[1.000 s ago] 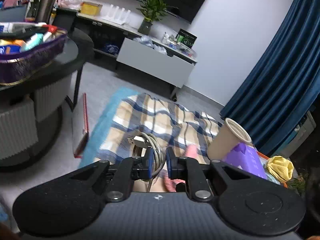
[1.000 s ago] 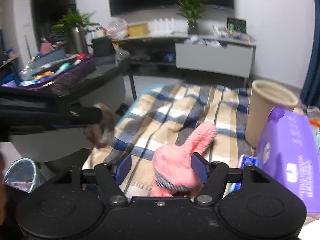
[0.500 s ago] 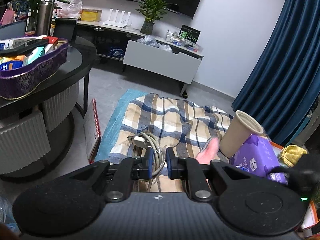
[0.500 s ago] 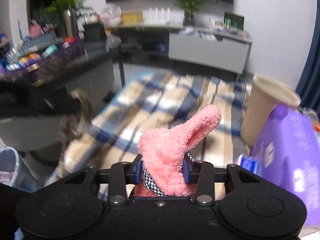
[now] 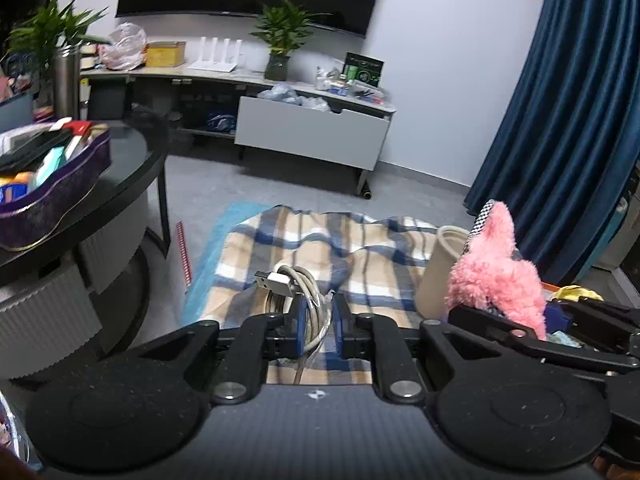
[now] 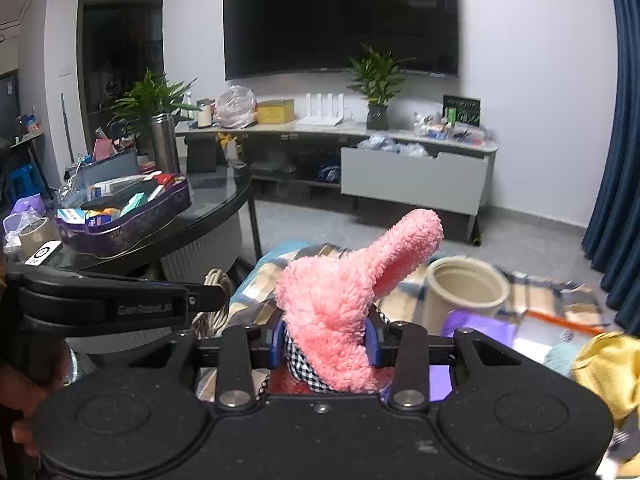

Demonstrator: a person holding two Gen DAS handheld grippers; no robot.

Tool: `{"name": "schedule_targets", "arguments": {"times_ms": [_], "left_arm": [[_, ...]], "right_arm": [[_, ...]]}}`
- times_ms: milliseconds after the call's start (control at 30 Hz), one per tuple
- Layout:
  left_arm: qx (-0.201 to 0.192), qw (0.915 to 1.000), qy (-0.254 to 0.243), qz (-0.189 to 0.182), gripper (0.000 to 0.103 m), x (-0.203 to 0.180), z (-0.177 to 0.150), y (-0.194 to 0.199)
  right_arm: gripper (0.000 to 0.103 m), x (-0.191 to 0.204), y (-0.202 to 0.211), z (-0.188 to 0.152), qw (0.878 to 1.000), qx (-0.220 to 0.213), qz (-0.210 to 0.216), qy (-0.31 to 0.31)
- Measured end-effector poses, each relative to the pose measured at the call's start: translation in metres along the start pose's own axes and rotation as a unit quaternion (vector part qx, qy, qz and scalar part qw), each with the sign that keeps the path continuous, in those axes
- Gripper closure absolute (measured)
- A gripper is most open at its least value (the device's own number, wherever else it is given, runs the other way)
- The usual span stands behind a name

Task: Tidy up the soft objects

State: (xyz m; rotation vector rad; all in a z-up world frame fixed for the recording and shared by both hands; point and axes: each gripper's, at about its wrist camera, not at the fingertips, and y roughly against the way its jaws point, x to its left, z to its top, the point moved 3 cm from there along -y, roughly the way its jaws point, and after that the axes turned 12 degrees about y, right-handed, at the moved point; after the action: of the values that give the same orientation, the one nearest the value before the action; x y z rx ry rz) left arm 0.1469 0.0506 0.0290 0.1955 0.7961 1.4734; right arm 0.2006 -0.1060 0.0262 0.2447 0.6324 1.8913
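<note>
1. While the right claw (image 6: 325,346) is clamped on the pink plush toy (image 6: 344,312), held up over the plaid blanket (image 5: 320,248), the grip looks best kept low on the toy's body so the floppy ear hangs free.
2. The left claw (image 5: 318,324) is clamped on one coiled white cable (image 5: 298,292); it likely needs a steady hold so the loops do not slip.
3. Just beyond stands one beige cup (image 6: 464,292), open end up, beside one purple pack (image 6: 480,326) and one yellow cloth (image 6: 604,364).
4. Farther off, one round dark surface (image 6: 216,200) carries one purple tin (image 6: 132,220); two potted plants show.
</note>
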Motion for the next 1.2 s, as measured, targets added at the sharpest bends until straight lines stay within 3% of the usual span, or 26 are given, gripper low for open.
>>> {"name": "schedule_targets", "arguments": {"times_ms": [367, 1200], "left_arm": [[0.005, 0.9997, -0.017, -0.017, 0.087, -0.033, -0.003, 0.004], [0.015, 0.9980, -0.042, -0.044, 0.087, -0.076, -0.012, 0.007]], "right_arm": [[0.056, -0.030, 0.034, 0.000, 0.999, -0.022, -0.018, -0.018], [0.056, -0.065, 0.067, -0.009, 0.997, -0.037, -0.055, -0.039]]}}
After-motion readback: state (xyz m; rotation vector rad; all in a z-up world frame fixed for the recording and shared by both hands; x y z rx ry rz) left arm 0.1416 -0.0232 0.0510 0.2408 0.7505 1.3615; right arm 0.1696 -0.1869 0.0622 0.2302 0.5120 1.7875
